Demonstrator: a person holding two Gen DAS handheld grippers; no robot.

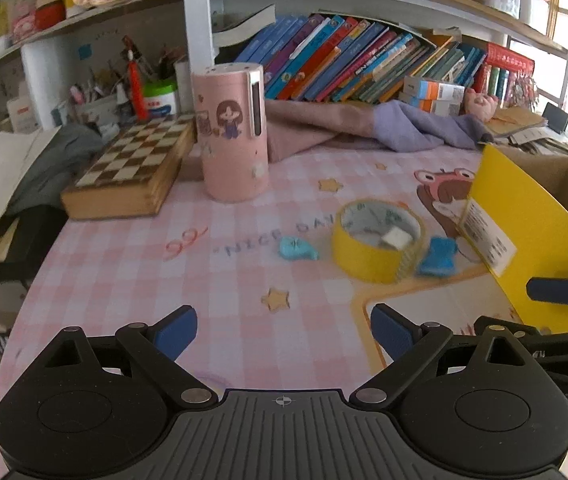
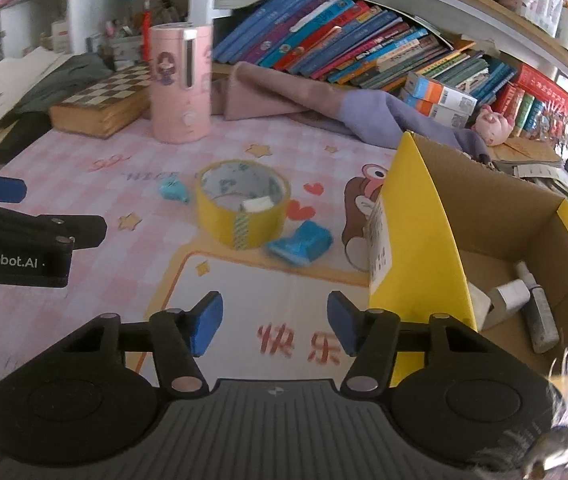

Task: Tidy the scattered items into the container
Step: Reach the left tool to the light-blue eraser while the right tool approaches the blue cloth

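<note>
A yellow tape roll [image 1: 377,242] [image 2: 242,208] lies on the pink checked mat, with a small white block [image 2: 258,204] inside its ring. A small blue fish-shaped piece [image 1: 296,249] [image 2: 172,191] lies left of it. A blue wrapped item [image 1: 437,257] [image 2: 301,243] lies right of it, beside the yellow cardboard box [image 1: 523,232] [image 2: 415,240]. The box holds a grey marker [image 2: 535,308] and a white item [image 2: 509,294]. My left gripper [image 1: 284,330] is open and empty, short of the items. My right gripper [image 2: 274,322] is open and empty, next to the box.
A pink cylinder [image 1: 234,132] [image 2: 180,84] and a chessboard box [image 1: 132,168] [image 2: 102,100] stand at the back left. Folded pink and purple cloth [image 1: 363,126] [image 2: 323,108] lies below a shelf of leaning books [image 2: 343,44]. A pink plush pig [image 2: 493,122] sits behind the box.
</note>
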